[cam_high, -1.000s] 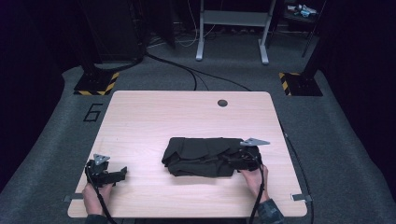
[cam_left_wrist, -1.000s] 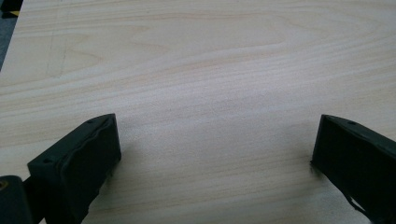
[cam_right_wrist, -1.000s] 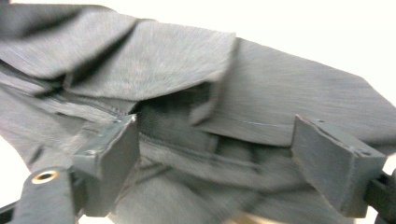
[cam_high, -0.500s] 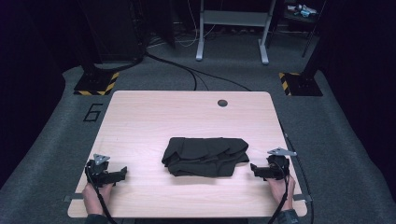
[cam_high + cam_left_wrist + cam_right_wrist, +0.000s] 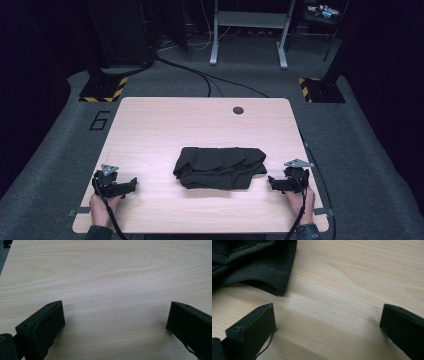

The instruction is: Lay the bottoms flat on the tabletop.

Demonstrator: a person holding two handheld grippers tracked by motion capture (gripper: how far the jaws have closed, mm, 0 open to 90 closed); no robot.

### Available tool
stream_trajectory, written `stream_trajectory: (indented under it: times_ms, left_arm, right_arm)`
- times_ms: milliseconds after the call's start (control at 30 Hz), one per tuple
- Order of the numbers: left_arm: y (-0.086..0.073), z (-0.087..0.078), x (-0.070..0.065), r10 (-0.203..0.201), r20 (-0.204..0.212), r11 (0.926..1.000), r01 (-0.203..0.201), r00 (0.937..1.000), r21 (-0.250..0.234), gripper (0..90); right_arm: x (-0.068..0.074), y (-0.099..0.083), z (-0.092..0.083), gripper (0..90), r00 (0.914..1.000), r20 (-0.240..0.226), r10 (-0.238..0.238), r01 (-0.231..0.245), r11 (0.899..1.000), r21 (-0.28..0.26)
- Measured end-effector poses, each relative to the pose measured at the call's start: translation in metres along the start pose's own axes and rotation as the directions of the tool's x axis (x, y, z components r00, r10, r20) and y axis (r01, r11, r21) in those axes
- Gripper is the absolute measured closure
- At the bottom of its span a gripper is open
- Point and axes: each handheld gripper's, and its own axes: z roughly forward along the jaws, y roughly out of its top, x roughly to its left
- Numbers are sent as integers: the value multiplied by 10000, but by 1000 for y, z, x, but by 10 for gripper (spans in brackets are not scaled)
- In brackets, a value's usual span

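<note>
Two grippers, left point(image 5: 131, 184) & right point(image 5: 272, 183), both wide, empty, on pale wood table point(image 5: 200, 125) (dark room, grey carpet point(image 5: 360, 150)); black cloth point(image 5: 220, 167) betw. them.

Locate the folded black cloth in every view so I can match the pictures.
High view: the folded black cloth lies at the middle of the light wooden table, between the left gripper and the right gripper.
Left gripper view: not in it.
Right gripper view: one corner of it fills the upper left.
Shared landmark: the pale wood grain of the table.
</note>
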Motion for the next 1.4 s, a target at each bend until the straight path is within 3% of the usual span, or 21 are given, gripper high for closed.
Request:
stream_trajectory:
  times_ms: [100, 300, 333, 433, 467, 500, 533, 567, 600, 633, 667, 967, 1000, 1033, 1100, 1133, 1167, 1233, 1267, 1333, 1400]
  left_arm:
    - [0, -3, -6, -9, 73, 10000, 9, 10000, -15, 66]
    - [16, -14, -40, 784, 1040, 9949, -711, 9915, -721, 46]
    - [16, -14, -40, 784, 1040, 9949, -711, 9915, -721, 39]
    - [29, -21, -63, 1314, 1673, 9891, -1179, 9771, -885, 22]
    - [29, -21, -63, 1314, 1673, 9891, -1179, 9771, -885, 19]
    - [35, -25, -73, 1580, 1933, 9853, -1417, 9683, -956, 16]
    - [35, -25, -73, 1580, 1933, 9853, -1417, 9683, -956, 11]
    - [42, -28, -86, 1898, 2268, 9791, -1670, 9553, -1159, 9]
    - [44, -28, -90, 1962, 2421, 9778, -1712, 9502, -1207, 7]
    - [44, -28, -90, 1962, 2421, 9778, -1712, 9502, -1207, 1]
    - [51, -29, -101, 2180, 2731, 9734, -1884, 9369, -1305, 0]
    - [78, -35, -154, 3469, 3427, 9340, -2884, 8731, -2107, 0]
    - [81, -35, -162, 3642, 3572, 9285, -3053, 8601, -2115, 0]
    - [82, -34, -168, 3716, 3637, 9256, -3104, 8542, -2166, 0]
    - [85, -32, -185, 4010, 3812, 9141, -3363, 8330, -2266, 0]
    - [85, -32, -185, 4010, 3812, 9141, -3363, 8330, -2266, 0]
    - [88, -30, -197, 4236, 3960, 9048, -3596, 8147, -2280, 0]
    - [90, -26, -211, 4499, 4043, 8927, -3870, 7963, -2310, 0]
    - [91, -23, -219, 4528, 4120, 8912, -3878, 7907, -2352, 0]
    - [92, -18, -231, 4726, 4252, 8813, -4125, 7719, -2308, 0]
    - [93, -13, -240, 4808, 4457, 8765, -4283, 7552, -2197, 0]
  right_arm:
    - [0, 0, 0, 0, 10000, 7, -33, 33, 10000, 14]
    - [1, 0, 0, 0, 9999, -1, 133, -133, 9999, -16]
    - [1, 0, 0, 0, 9999, -3, 128, -128, 9999, -15]
    - [1, 0, 0, 0, 9999, 2, 134, -134, 9999, -15]
    - [1, 0, 0, 0, 9999, 8, 139, -139, 9999, -14]
    - [1, 0, 0, 0, 9999, 18, 153, -153, 9999, -13]
    - [0, 0, 0, 0, 9999, 21, 160, -160, 9999, -25]
    - [0, 0, 0, 0, 9999, 28, 169, -169, 9999, -21]
    - [0, 0, 0, 0, 9999, 30, 167, -167, 9999, -23]
    - [0, 0, 0, 0, 9999, 30, 167, -167, 9999, -23]
    - [0, 0, 0, 0, 9999, 30, 170, -170, 9999, -25]
    - [0, 0, 0, 0, 9998, 34, 174, -174, 9998, -23]
    - [0, 0, 0, 0, 9998, 34, 176, -175, 9998, -26]
    - [0, 0, 0, 0, 9998, 33, 179, -179, 9998, -25]
    - [0, 0, 0, 1, 9998, 34, 181, -181, 9998, -27]
    - [0, 0, 0, 1, 9998, 34, 181, -181, 9998, -27]
    - [0, 0, 0, 4, 9998, 40, 195, -195, 9998, -34]
    - [0, 0, 0, 4, 9998, 54, 190, -190, 9998, -28]
    - [0, 0, 0, 4, 9998, 53, 186, -185, 9998, -28]
    - [0, 0, 0, 4, 9998, 52, 185, -184, 9998, -26]
    - [0, 0, -1, 4, 9998, 50, 182, -182, 9998, -25]
